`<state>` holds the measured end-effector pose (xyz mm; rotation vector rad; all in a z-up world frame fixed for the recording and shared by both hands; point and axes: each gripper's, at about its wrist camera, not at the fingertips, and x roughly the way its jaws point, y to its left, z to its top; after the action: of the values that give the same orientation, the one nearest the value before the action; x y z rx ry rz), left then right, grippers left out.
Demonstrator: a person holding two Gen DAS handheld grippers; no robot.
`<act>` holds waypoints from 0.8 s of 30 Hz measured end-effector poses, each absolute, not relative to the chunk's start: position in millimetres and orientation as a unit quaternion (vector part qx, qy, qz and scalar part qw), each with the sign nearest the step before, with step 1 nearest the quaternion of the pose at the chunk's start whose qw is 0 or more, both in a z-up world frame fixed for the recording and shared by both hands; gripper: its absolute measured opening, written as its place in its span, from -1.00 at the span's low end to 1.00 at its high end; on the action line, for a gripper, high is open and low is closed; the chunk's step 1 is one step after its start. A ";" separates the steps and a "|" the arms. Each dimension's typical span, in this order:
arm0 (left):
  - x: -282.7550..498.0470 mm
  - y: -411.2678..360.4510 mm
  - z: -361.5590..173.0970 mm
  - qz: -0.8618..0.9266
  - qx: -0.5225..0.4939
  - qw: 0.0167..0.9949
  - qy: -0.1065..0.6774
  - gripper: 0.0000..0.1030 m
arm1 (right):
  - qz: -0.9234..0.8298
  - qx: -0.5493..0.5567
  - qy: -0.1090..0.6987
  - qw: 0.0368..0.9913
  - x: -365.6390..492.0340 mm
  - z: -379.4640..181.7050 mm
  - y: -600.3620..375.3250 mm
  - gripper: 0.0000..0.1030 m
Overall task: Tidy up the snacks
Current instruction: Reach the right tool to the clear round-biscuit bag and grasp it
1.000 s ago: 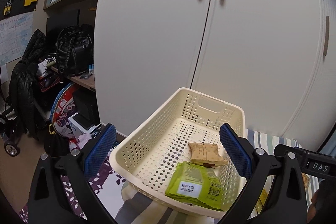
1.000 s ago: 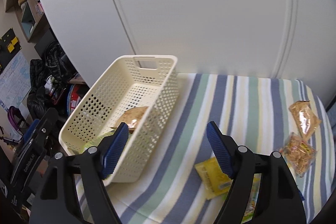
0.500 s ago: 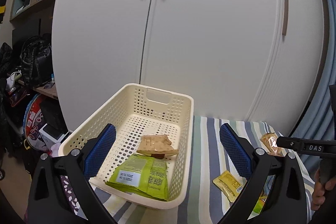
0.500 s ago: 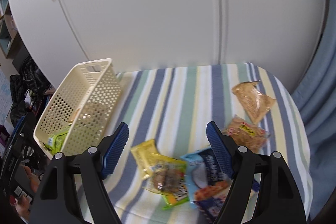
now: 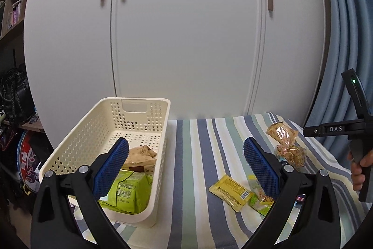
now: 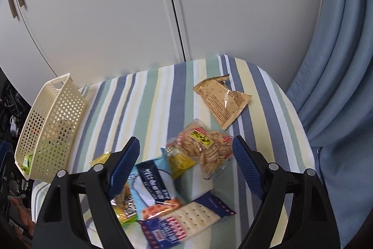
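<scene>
Right wrist view: the right gripper (image 6: 186,151) has its fingers (image 6: 244,161) spread wide and empty above a pile of snack packets (image 6: 184,181) on the striped surface (image 6: 144,95). The left gripper (image 5: 185,166), fingers equally wide and empty, hangs over the surface beside the cream basket (image 5: 163,118), which holds a green packet (image 5: 130,190) and a tan packet (image 5: 142,154).

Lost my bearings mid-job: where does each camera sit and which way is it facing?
Left wrist: on the left tool, facing the wardrobe over the cream basket; a hand holds the other tool at right.
Right wrist: on the right tool, angled down at loose snack packets; only its own fingers show.
Shared: basket, striped cloth, wardrobe.
</scene>
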<state>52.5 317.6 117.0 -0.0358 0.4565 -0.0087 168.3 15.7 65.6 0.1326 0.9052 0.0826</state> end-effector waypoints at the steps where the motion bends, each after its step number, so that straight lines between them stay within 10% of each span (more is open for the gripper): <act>1: 53.1 312.8 115.5 -0.014 -0.014 0.973 0.230 0.95 | 0.043 0.062 0.440 0.895 168.9 62.4 14.0 0.63; 24: 69.7 273.1 79.4 -0.095 0.020 0.949 0.300 0.95 | 0.147 -0.015 0.537 0.831 248.3 -29.2 12.4 0.75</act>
<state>69.7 273.1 79.4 0.0404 0.6097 -0.1932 248.3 12.4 -29.2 -0.0325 1.1387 0.3112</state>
